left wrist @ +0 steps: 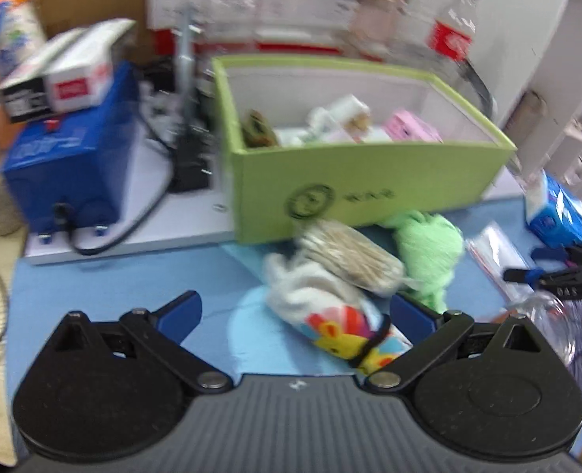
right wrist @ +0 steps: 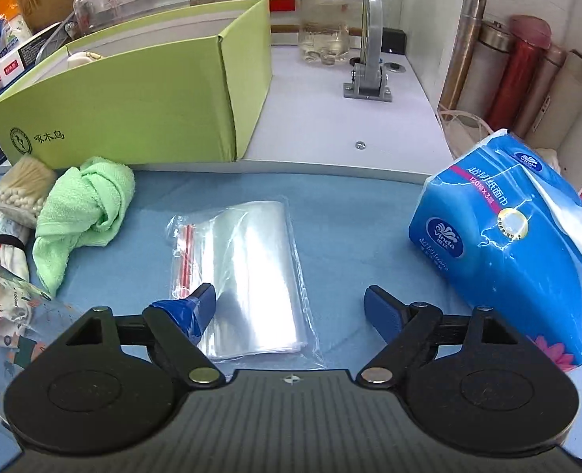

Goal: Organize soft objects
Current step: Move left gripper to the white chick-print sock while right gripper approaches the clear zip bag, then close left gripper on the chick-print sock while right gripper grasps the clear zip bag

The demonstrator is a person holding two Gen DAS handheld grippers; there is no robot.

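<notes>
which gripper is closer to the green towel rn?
Left. The left gripper sits just short of the green towel. The right gripper is off to the towel's right, over the zip bags.

The green towel point(right wrist: 84, 213) is soft terry cloth. The zip bags point(right wrist: 247, 280) are clear glossy plastic, as is the tissue pack point(right wrist: 500, 260) wrap. The box point(right wrist: 133, 118) is matt cardboard. The flasks point(right wrist: 488, 67) look brushed metal. The mat point(right wrist: 370, 228) is smooth, matt blue.

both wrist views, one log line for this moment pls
left gripper: open, over rolled printed cloth | right gripper: open, over zip bags | green box: behind
</notes>
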